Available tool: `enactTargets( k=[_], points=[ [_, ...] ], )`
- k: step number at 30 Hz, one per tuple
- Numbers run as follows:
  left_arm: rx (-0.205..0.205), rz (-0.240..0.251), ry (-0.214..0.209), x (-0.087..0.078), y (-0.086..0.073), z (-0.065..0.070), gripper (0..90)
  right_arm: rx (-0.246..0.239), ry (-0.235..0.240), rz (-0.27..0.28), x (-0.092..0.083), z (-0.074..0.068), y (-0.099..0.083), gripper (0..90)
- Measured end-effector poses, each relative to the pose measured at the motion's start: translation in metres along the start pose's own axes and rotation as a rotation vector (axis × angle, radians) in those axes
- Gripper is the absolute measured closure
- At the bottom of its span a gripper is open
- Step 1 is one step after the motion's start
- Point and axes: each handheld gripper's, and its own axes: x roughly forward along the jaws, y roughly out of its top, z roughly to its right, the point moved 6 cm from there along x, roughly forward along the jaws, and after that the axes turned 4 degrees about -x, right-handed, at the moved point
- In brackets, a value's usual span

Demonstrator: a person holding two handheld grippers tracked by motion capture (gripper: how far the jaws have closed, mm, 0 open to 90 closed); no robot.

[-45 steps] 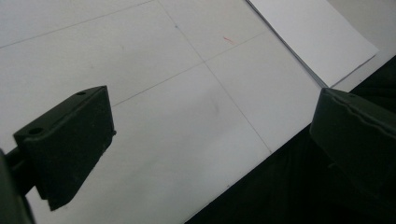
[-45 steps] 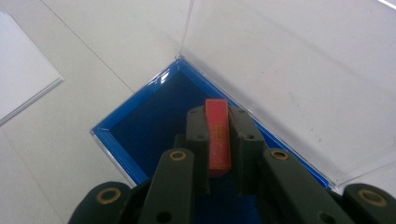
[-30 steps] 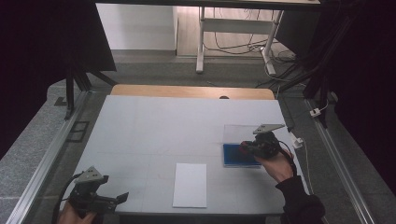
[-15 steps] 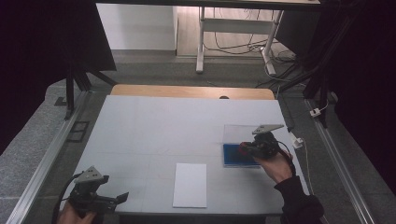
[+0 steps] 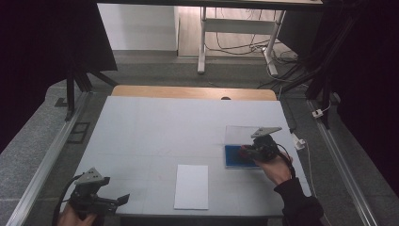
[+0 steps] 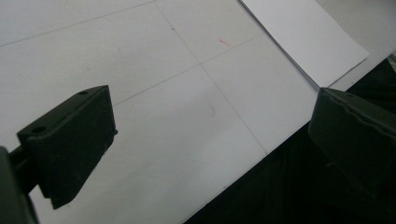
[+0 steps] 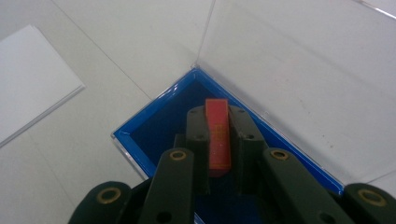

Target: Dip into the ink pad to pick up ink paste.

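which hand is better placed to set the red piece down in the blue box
Right. The right claw is shut on the red piece directly over the open blue box. The left claw is open at the table's near left corner, far from the box.

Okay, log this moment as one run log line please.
right gripper: shut on red block, over open blue case | left gripper: open, idle at near table edge | white sheet: untouched

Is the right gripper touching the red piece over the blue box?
Touching. In the right gripper view, the right gripper has its two jaws pressed against both sides of the red piece, with no gap, above the blue box.
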Motion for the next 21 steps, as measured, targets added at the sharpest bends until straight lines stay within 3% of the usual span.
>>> enactTargets(
  k=[6, 16, 21],
  points=[
    [-0.001, 0.000, 0.000, 0.0001, 0.0000, -0.0001, 1.2, -0.030, -0.001, -0.035, 0.0055, -0.0035, -0.0032, 79.2],
    [-0.005, -0.002, 0.000, 0.0003, -0.0001, -0.0004, 1.4, 0.021, 0.006, -0.026, 0.0071, -0.0015, -0.0057, 79.7],
    [-0.006, -0.006, 0.003, 0.0007, -0.0001, -0.0005, 1.5, 0.015, -0.011, -0.029, 0.0075, -0.0045, -0.0058, 79.8]
  ],
)
